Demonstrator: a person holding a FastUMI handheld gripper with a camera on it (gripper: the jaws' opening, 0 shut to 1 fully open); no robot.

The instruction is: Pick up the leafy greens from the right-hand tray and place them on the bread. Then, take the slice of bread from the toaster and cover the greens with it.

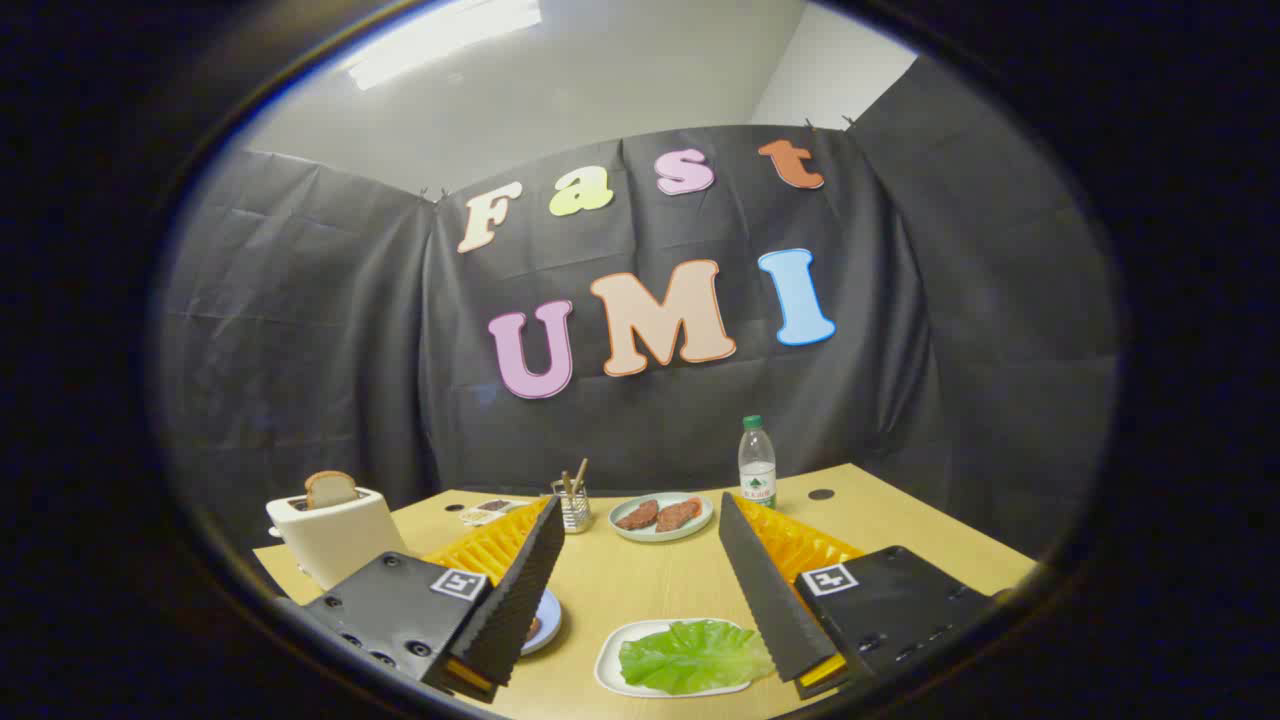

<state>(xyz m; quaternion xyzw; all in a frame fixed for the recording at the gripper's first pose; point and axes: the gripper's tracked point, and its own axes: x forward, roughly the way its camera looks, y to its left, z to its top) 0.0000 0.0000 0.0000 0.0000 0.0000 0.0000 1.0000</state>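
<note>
Two fingers: the gripper (640,560) holds its fingers wide apart above a pale wooden table (650,580), released and grasping nothing.
Left finger: its ridged pad (525,585) slants from near left toward the far middle of the table.
Right finger: its pad (765,590) slants the opposite way, so the gap narrows toward the far side.
Leafy greens: a bright green leaf (690,655) lies flat on a white tray (612,668), near, between the fingers and closer to the right one; the leaf's right edge passes behind that finger.
Small plate: a bluish plate (547,620) sits just right of the left finger, mostly hidden by it; what lies on it cannot be made out.
Toaster: a cream toaster (335,535) stands at the far left of the table, beyond the left finger.
Bread: one browned slice (330,488) stands upright in the toaster slot, its top poking out.
Meat plate: a pale green plate (700,530) sits far and central, beyond the gap, with two reddish slices (660,514) side by side on it.
Holder: a small clear cup (574,510) with sticks in it stands just left of the meat plate.
Bottle: a clear water bottle (757,465) with a green cap stands upright, far, right of the meat plate.
Backdrop: black cloth hangs behind the table.
</note>
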